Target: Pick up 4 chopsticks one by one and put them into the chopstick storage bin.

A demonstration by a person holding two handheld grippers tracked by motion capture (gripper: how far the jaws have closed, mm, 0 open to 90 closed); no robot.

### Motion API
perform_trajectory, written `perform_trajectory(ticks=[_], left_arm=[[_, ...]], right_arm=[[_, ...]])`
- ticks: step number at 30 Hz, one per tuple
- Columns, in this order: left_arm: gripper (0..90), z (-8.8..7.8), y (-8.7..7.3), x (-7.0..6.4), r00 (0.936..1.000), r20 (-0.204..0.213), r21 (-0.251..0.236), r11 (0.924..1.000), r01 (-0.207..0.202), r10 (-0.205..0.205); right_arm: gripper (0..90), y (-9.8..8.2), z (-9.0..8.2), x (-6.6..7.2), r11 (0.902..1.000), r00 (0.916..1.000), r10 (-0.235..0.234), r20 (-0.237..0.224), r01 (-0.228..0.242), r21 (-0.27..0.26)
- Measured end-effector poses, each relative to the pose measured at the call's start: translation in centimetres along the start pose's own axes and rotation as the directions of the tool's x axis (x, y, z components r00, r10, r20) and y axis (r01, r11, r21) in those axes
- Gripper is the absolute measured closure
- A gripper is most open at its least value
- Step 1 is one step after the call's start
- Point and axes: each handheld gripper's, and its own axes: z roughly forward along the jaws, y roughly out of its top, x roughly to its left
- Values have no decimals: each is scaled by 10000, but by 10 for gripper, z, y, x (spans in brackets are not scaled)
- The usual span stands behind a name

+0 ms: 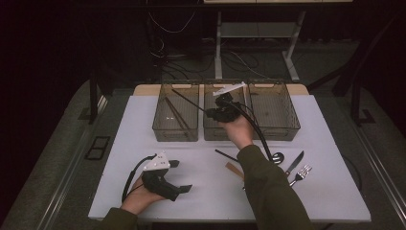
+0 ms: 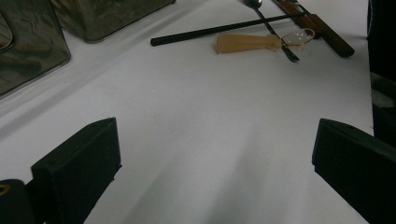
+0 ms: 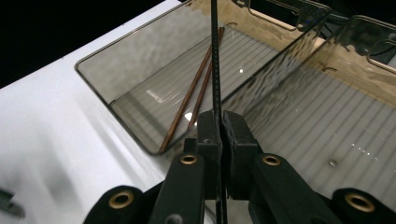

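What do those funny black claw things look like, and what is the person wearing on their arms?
Each claw is black, with two flat blocky jaws: the left claw and the right claw. On top of each sits a pale grey three-cornered plate. A black cable loops out from each one. Brass-coloured round rivets dot the right claw's arms. The person wears dark olive-green long sleeves.

The person's sleeve [image 1: 268, 191] hides the cutlery [image 1: 234, 168] partly.

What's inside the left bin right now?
Two brown chopsticks lie crossed on the ribbed floor of the left bin. The black chopstick clamped in the right gripper hangs above it and covers a thin strip of that floor.
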Motion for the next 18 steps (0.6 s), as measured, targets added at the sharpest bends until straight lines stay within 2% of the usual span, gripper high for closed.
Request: perform_trajectory(ticks=[4, 15, 18], left_arm=[[8, 0, 0, 1, 10000, 20, -70, 10000, 4, -4], [9, 1, 1, -2, 9998, 167, -135, 9999, 100, -98], [9, 0, 1, -1, 9999, 152, -132, 9999, 65, -63]], right_arm=[[862, 7, 12, 4, 9993, 9996, -217, 202, 210, 300], [861, 28, 41, 9, 9973, 9976, -210, 658, 163, 722], [861, 32, 47, 9, 9976, 9973, -124, 724, 74, 691]])
